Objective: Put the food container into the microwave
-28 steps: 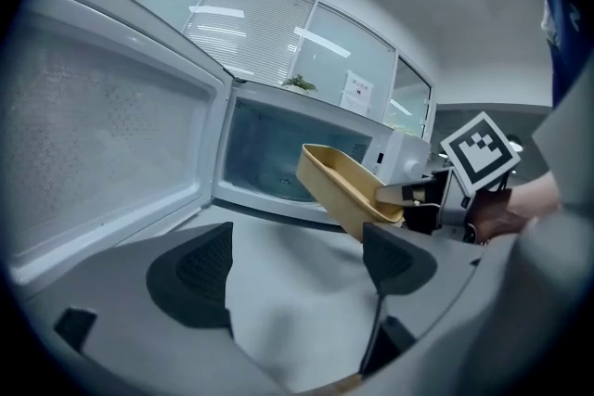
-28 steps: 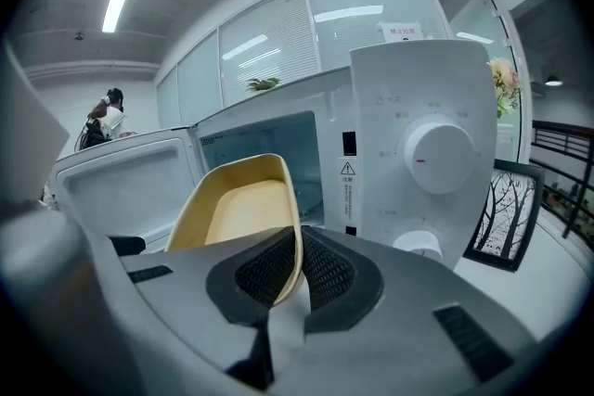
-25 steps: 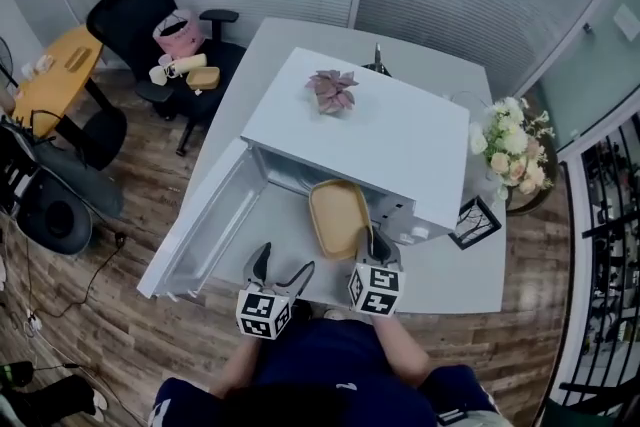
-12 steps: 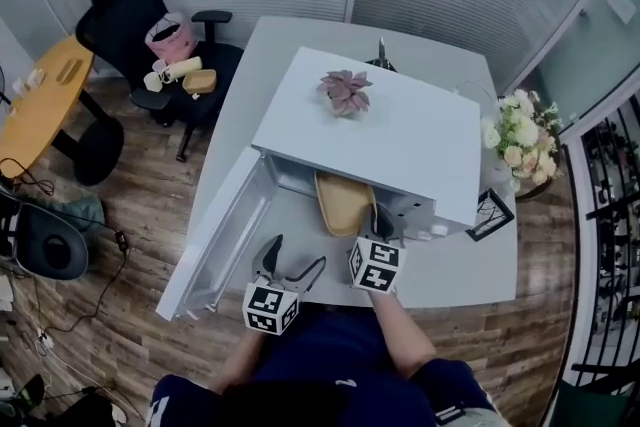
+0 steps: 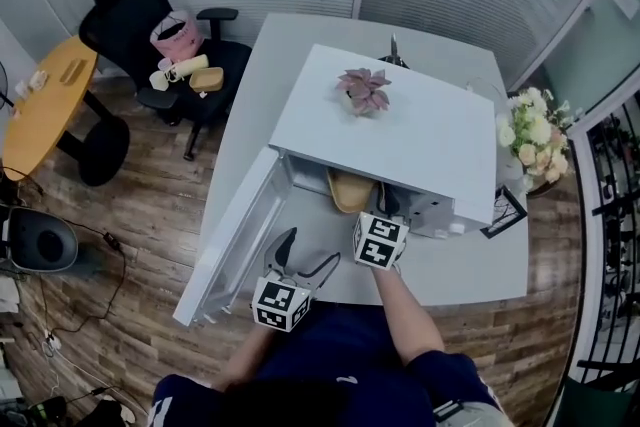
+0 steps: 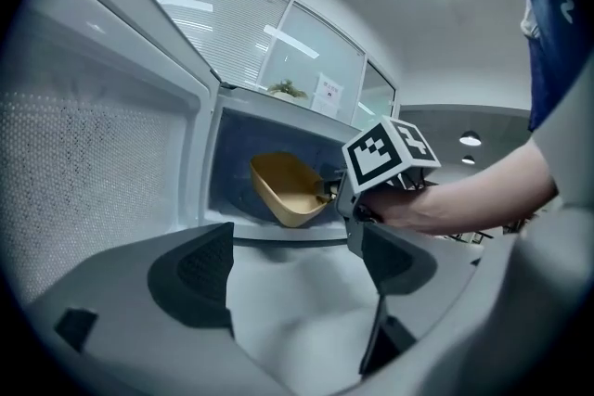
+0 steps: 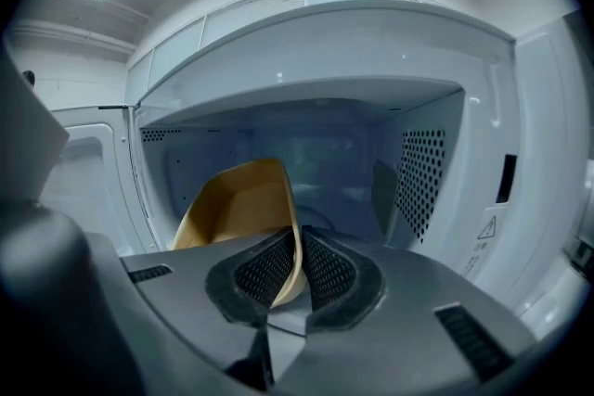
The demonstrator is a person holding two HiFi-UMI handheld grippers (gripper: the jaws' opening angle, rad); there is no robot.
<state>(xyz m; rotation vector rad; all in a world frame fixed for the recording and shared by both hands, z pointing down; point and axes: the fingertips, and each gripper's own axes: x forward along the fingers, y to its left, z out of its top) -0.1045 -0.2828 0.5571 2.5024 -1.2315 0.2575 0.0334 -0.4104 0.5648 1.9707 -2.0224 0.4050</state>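
The tan food container is tilted, half inside the white microwave, and the oven's top hides its far part in the head view. My right gripper is shut on the container's near rim and holds it within the cavity mouth. In the left gripper view the container hangs from the right gripper just past the oven's sill. My left gripper is open and holds nothing. It sits in front of the oven, beside the open door.
A small pink plant stands on the microwave's top. A flower bouquet and a picture frame sit on the grey table to the right. A black chair and a yellow table stand on the left.
My right gripper has carried the container forward, from over the door area into the microwave's cavity. The left gripper has stayed open near the door.
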